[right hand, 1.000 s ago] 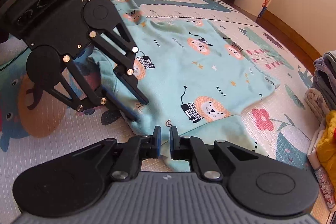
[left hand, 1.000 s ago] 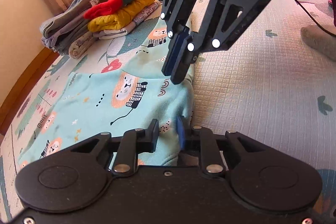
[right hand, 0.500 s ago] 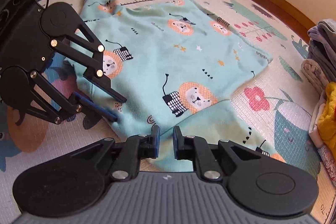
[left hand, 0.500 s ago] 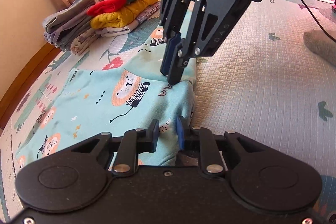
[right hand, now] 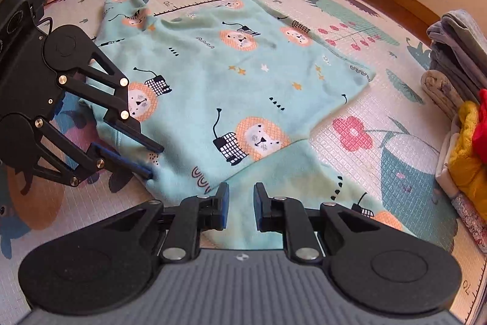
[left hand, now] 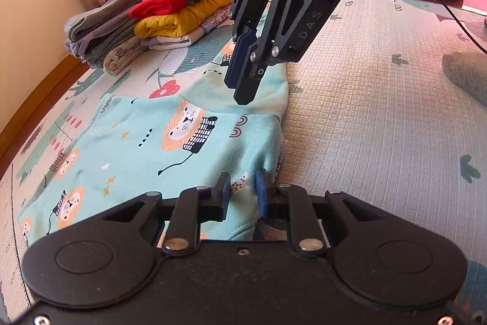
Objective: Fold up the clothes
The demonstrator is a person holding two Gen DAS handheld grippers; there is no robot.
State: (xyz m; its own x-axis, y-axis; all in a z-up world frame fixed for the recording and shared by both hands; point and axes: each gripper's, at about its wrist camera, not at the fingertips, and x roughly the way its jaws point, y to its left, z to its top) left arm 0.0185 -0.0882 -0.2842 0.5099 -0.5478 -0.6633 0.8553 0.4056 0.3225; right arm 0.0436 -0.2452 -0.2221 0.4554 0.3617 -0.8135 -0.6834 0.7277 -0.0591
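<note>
The lion-print garment (right hand: 231, 81) lies spread flat on the play mat (left hand: 380, 111). The left gripper (left hand: 242, 194) sits at its edge with fingers parted around a fold of fabric. At twelve o'clock from it, the right gripper (right hand: 240, 203) hangs just above the cloth, fingers apart, holding nothing.

Parts that are hidden or cut off

The right gripper (right hand: 240, 204) body covers the near edge of the lion-print garment (right hand: 231, 81); the folded pile (right hand: 462, 124) is cut by the frame edge, so its far side stays unseen.
</note>
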